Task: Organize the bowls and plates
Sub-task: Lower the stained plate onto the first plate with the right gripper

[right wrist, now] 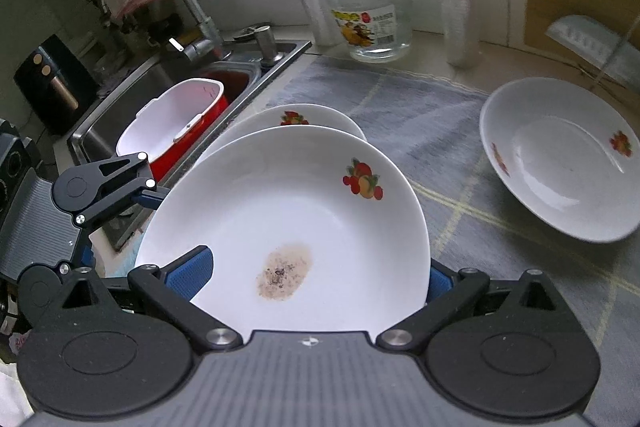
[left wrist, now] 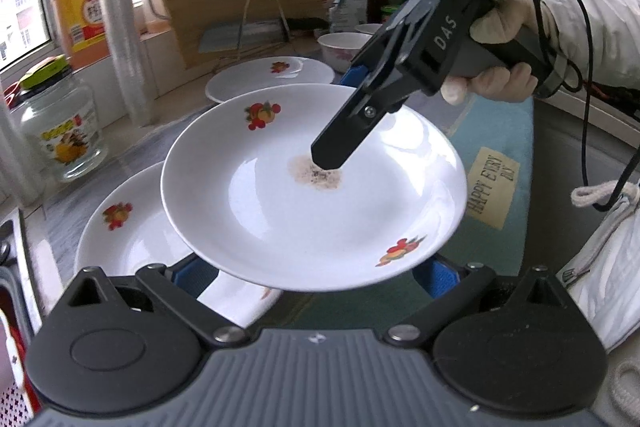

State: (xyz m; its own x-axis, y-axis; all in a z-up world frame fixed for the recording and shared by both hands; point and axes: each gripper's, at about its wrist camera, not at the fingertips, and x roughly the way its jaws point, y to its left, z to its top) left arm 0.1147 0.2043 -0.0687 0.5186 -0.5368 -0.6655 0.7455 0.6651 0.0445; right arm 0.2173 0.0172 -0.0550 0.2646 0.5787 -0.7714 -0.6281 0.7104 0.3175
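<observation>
Plate [left wrist: 280, 195] held btwn left gripper [left wrist: 316, 273] & right gripper [left wrist: 352, 107].

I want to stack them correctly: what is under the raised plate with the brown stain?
Under the stained plate another fruit-patterned plate lies on the grey cloth. Only its left part and far rim show; the rest is covered, so whether the two touch cannot be seen.

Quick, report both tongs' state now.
Left tongs: shut on stained plate.
Right tongs: shut on the same plate's opposite rim.
</observation>
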